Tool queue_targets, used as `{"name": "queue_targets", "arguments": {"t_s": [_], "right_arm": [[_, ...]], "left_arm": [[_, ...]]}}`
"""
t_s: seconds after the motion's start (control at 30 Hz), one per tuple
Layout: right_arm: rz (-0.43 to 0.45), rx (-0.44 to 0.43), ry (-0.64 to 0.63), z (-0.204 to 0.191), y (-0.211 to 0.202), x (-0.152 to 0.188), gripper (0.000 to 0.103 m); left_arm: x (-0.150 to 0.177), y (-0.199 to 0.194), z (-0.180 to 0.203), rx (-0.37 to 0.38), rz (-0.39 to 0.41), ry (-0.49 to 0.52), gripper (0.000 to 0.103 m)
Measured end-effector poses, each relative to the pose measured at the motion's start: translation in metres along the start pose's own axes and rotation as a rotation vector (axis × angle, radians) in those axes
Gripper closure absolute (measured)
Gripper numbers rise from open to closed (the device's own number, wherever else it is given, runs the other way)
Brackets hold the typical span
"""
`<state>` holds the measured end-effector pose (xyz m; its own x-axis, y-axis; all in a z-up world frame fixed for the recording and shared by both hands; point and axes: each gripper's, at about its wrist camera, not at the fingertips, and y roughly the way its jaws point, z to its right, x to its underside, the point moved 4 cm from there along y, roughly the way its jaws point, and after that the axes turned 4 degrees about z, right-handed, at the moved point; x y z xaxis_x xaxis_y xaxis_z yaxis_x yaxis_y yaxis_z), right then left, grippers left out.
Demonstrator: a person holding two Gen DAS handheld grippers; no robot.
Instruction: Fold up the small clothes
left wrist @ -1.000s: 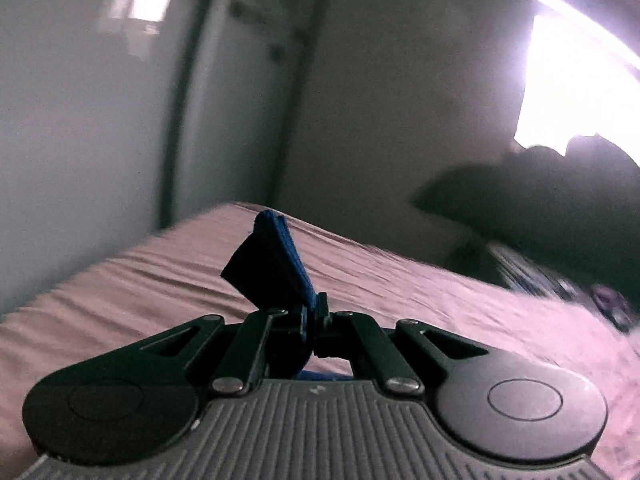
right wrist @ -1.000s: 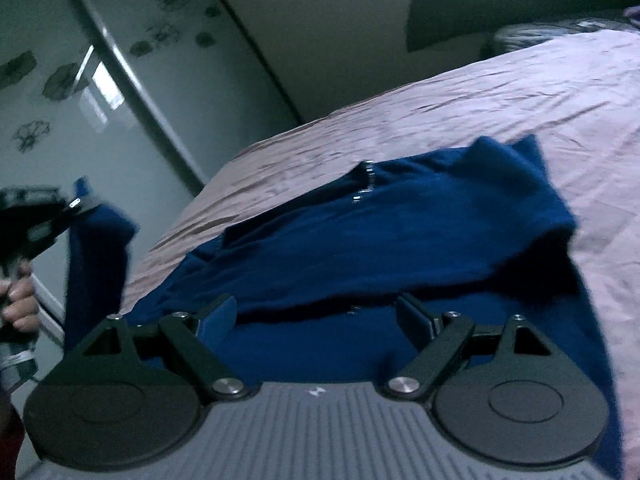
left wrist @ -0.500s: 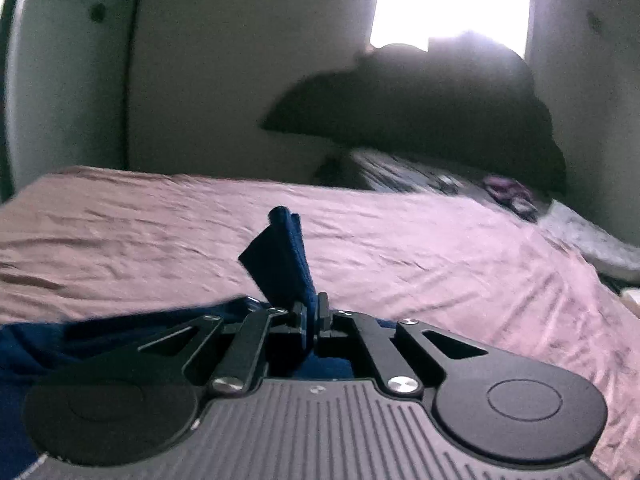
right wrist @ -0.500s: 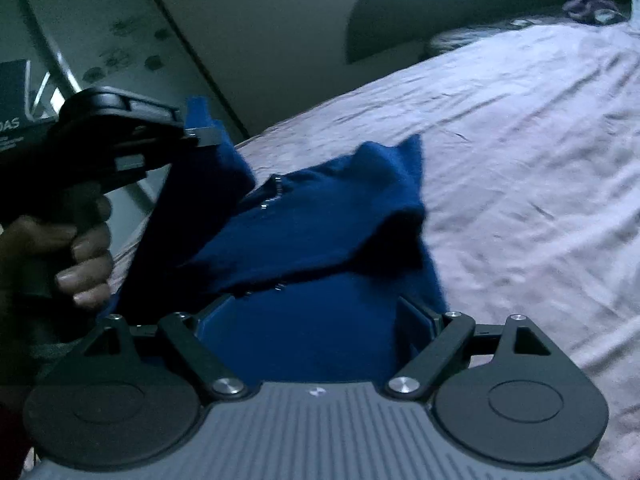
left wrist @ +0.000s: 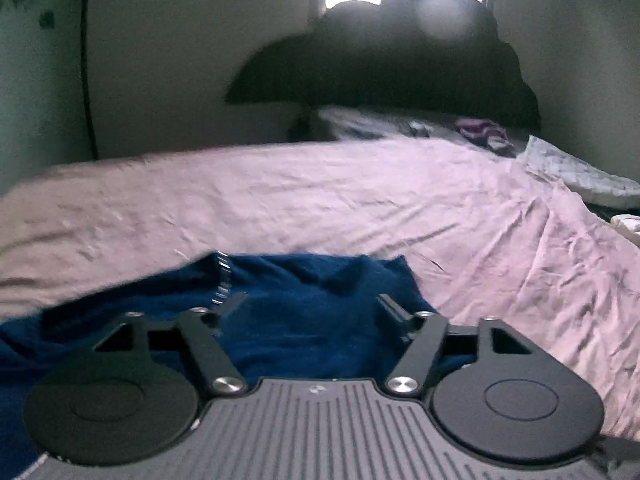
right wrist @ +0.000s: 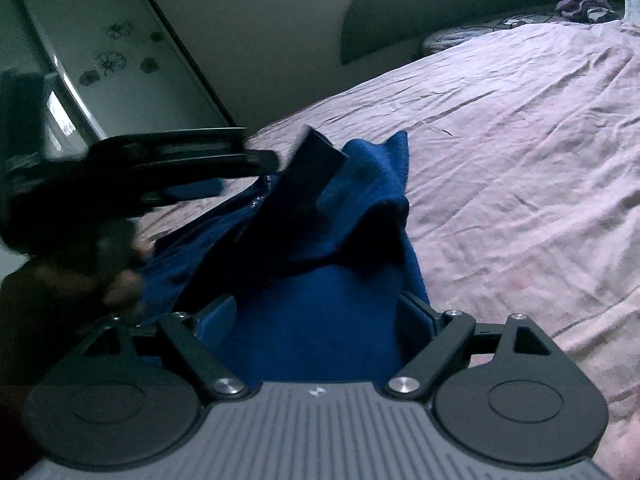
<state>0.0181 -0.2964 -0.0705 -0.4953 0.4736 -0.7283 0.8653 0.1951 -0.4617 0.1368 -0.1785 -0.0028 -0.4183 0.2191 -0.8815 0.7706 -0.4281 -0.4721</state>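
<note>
Two grippers hover over a blue garment (left wrist: pixel 304 312) lying rumpled on the pink bedsheet (left wrist: pixel 360 200); the left gripper (left wrist: pixel 310 304) has just been opening, jaws spread and nothing pinched between them; the right gripper (right wrist: pixel 316 312) stands wide too, cloth beneath but not clasped. Soft, light and limp, the fabric looks likely to sag and bunch; a hem corner or a doubled edge near the raised flap (right wrist: pixel 384 176) seems the surest hold.
</note>
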Motion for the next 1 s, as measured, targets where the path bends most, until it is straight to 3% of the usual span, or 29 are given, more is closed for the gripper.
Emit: {"name": "queue_targets", "arguments": {"t_s": [0.13, 0.23, 0.33, 0.43, 0.53, 0.63, 0.73, 0.87, 0.93, 1.0], "right_arm": [[0.041, 0.016, 0.007, -0.001, -0.009, -0.005, 0.015], [0.106, 0.009, -0.013, -0.008, -0.014, -0.021, 0.015], [0.116, -0.044, -0.094, -0.029, -0.001, -0.041, 0.014], [0.061, -0.081, -0.201, -0.048, 0.034, -0.046, 0.008], [-0.067, -0.041, -0.161, -0.036, 0.078, -0.044, 0.008], [-0.041, 0.003, -0.116, -0.026, 0.077, -0.047, 0.008], [0.031, 0.038, -0.175, -0.038, 0.052, -0.048, 0.006], [-0.041, 0.043, -0.257, -0.039, 0.047, -0.031, 0.001], [-0.041, 0.065, -0.211, -0.033, 0.04, -0.025, 0.001], [-0.011, 0.027, -0.163, -0.03, 0.023, -0.023, 0.001]], "left_arm": [[0.012, -0.04, -0.033, -0.057, 0.036, 0.012, 0.014], [0.027, -0.061, -0.068, -0.17, 0.019, 0.011, 0.013], [0.045, -0.072, -0.104, -0.254, -0.021, -0.041, 0.013], [0.061, -0.078, -0.139, -0.323, -0.076, -0.113, 0.013], [0.076, -0.077, -0.162, -0.388, -0.136, -0.132, 0.014], [0.085, -0.078, -0.174, -0.408, -0.18, -0.139, 0.015], [0.084, -0.098, -0.18, -0.39, -0.158, -0.174, 0.013], [0.085, -0.127, -0.178, -0.38, -0.124, -0.2, 0.013], [0.085, -0.142, -0.177, -0.398, -0.103, -0.182, 0.013], [0.088, -0.162, -0.177, -0.428, -0.079, -0.153, 0.011]]}}
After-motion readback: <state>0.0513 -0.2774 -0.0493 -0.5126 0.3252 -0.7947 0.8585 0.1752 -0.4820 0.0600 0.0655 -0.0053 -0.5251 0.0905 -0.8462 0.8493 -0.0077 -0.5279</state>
